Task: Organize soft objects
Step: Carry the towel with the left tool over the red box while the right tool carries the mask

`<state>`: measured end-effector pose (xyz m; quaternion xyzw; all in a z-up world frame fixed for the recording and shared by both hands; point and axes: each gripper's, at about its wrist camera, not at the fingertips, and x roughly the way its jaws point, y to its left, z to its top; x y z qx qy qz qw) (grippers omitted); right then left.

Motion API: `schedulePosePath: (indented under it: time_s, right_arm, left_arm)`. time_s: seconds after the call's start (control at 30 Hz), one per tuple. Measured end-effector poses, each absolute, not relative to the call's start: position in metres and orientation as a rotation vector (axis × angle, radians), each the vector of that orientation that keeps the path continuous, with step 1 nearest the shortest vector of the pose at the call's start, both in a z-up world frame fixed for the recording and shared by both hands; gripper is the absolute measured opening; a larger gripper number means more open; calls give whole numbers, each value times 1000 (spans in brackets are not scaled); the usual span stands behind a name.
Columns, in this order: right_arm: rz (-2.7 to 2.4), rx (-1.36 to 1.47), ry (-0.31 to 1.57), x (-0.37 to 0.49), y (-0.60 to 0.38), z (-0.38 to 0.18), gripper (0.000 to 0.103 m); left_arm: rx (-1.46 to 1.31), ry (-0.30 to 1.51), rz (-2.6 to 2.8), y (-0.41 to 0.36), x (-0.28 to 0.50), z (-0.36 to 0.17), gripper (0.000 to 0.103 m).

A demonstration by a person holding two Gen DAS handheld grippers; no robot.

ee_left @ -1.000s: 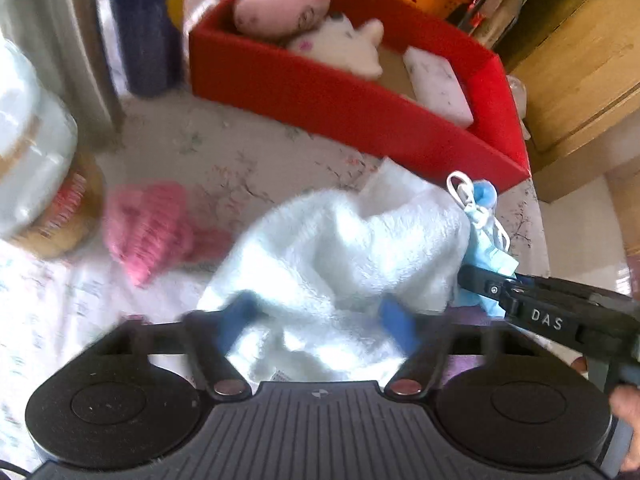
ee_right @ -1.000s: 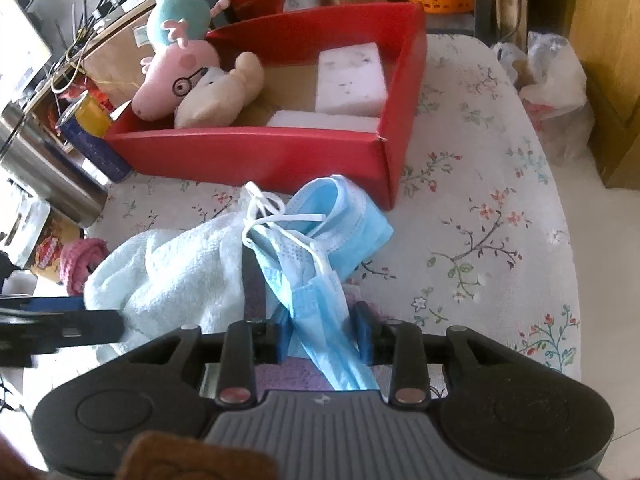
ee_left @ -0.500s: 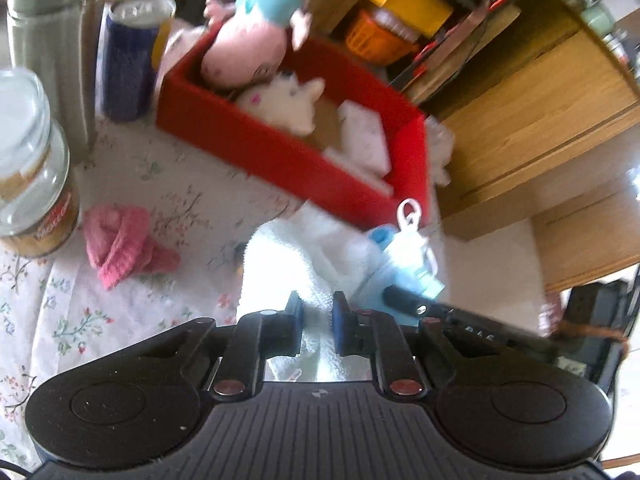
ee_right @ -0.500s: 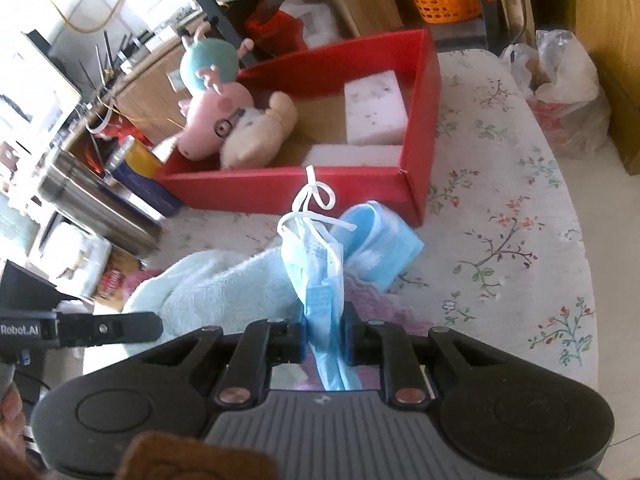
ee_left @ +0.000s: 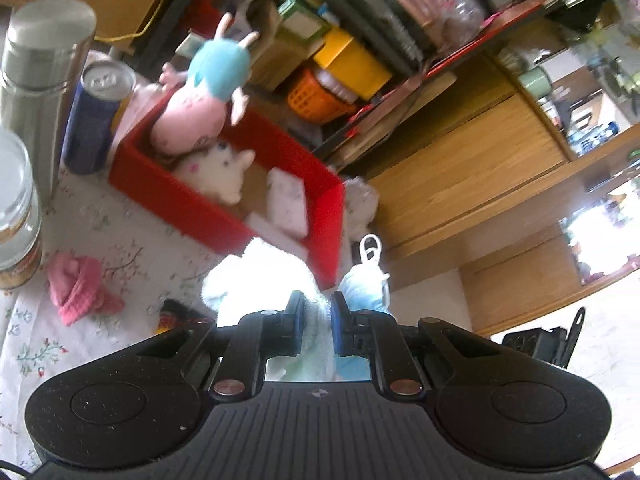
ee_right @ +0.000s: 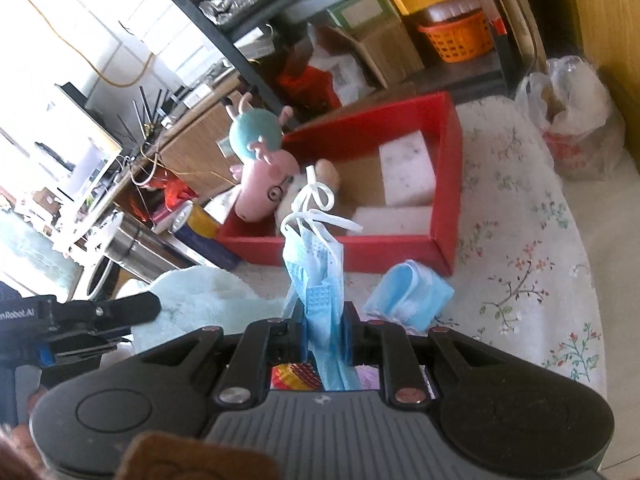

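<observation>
Left gripper (ee_left: 316, 322): jaws pinching the pale towel (ee_left: 256, 276), in front of the red box (ee_left: 200, 204).
Right gripper (ee_right: 325, 330): pressed onto a blue face mask (ee_right: 316, 276).
Second mask (ee_right: 408, 296): on tablecloth (ee_right: 532, 264), just before the box.

I saw a pale blue-white towel (ee_left: 256, 276), a light blue mask (ee_right: 320, 280) with white ear loops, and a second light blue mask (ee_right: 408, 296) on the white floral tablecloth (ee_right: 520, 280), printed with pink and green sprigs. The box (ee_left: 192, 204) was red, holding a pink plush pig (ee_left: 192, 120) in a teal dress, a white plush (ee_left: 220, 172) and white speckled sponges (ee_right: 406, 168). The pink cloth (ee_left: 76, 288) was knitted. The can (ee_left: 92, 124) was dark blue, the flask (ee_left: 36, 72) steel grey, the basket (ee_right: 456, 36) orange.
</observation>
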<state>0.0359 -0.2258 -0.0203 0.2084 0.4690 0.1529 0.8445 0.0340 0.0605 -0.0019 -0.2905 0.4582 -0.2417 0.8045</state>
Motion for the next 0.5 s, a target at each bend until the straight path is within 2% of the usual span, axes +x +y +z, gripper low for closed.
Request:
schedulePosePath:
  time_s: [0.23, 0.27, 0.33, 0.37, 0.4, 0.43, 0.47, 0.5]
  right_arm:
    - [336, 438, 945, 34, -225, -5, 0]
    - [337, 439, 942, 34, -225, -4, 0]
    - [337, 434, 941, 34, -224, -4, 0]
    - [336, 428, 945, 34, -223, -5, 0]
    - [333, 427, 949, 34, -223, -7, 0]
    - [331, 428, 956, 35, -223, -9, 0]
    - [331, 426, 961, 35, -222, -10, 0]
    - [330, 422, 962, 35, -221, -10, 0]
  left_arm:
    - [-579, 937, -543, 57, 32, 14, 11]
    - [-540, 952, -541, 54, 31, 14, 15]
    - [-483, 981, -451, 51, 27, 2, 35]
    - [-457, 987, -406, 49, 26, -7, 61]
    - [-401, 1004, -338, 45, 29, -21, 77]
    - [-350, 1029, -284, 41, 34, -33, 76]
    - [-315, 1061, -251, 37, 41, -46, 71]
    - [-297, 1088, -239, 35, 48, -56, 72]
